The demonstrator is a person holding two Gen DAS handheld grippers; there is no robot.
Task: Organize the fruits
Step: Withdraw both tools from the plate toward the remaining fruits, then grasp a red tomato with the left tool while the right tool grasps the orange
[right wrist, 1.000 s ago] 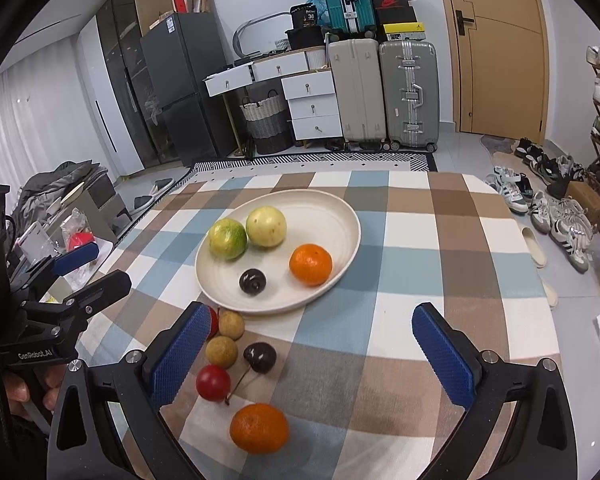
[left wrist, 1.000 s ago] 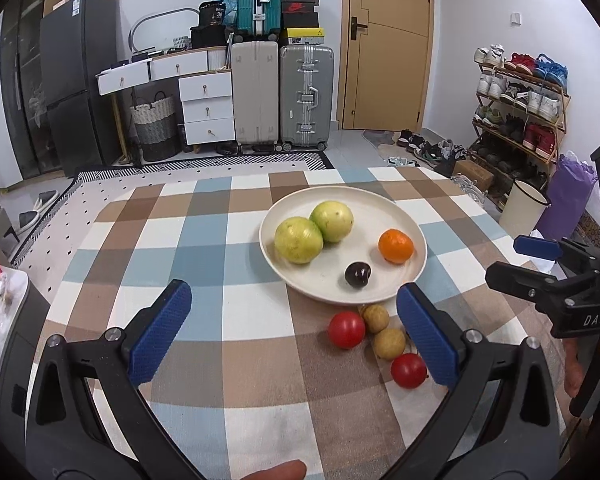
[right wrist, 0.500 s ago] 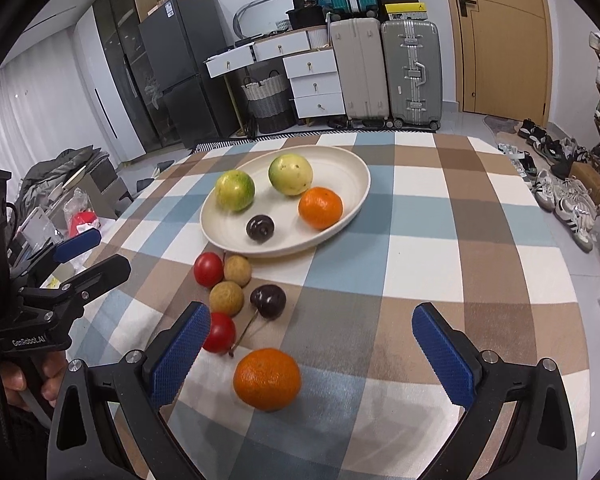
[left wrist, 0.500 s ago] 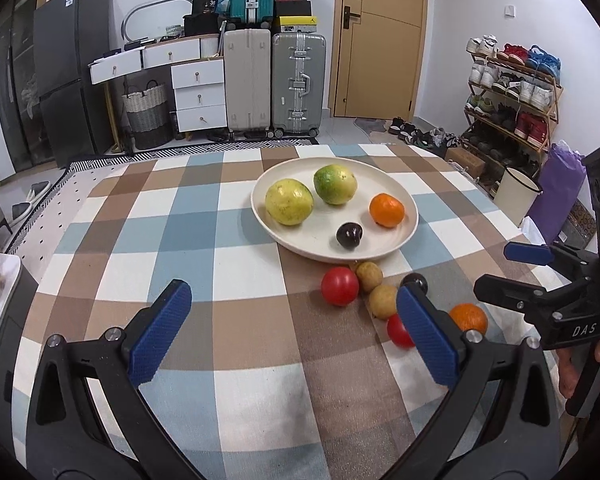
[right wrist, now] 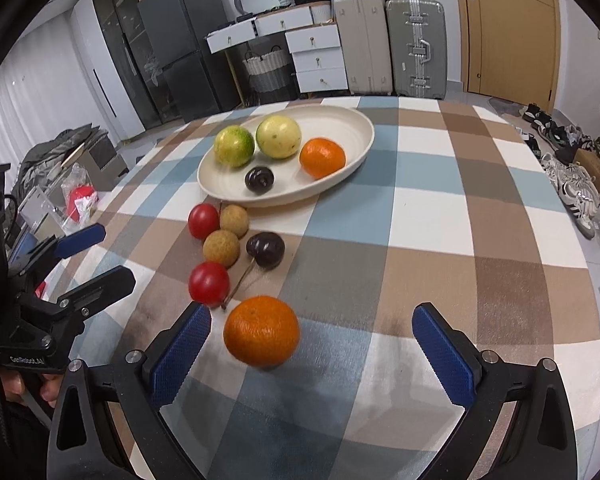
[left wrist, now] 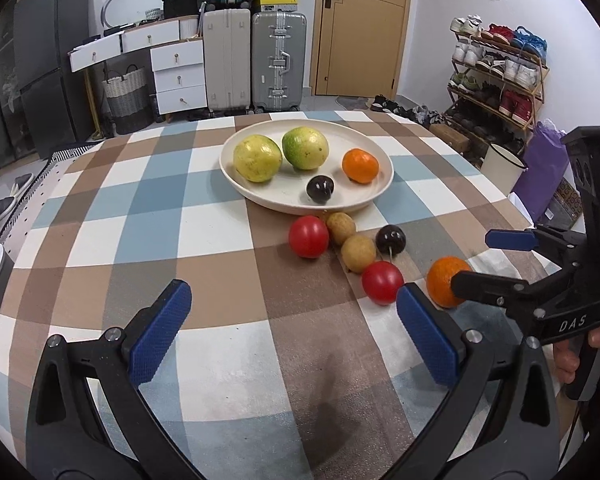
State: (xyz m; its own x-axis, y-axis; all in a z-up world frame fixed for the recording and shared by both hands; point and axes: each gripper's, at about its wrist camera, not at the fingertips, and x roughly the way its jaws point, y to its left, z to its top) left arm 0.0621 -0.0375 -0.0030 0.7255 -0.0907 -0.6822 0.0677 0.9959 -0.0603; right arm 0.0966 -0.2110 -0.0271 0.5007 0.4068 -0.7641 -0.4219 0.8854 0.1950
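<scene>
My right claw is spread wide and holds nothing; the loose orange sits on the checked surface between its blue pads, nearer the left pad and touching neither. My left claw is just as wide open and empty, hovering over bare cloth, with the near red tomato just beyond its right pad. The cream plate further out carries a yellow-green fruit, a greener one touching it, a second orange and a dark plum. Just outside the rim lie another tomato, two brown longans and a dark cherry with its stem.
</scene>
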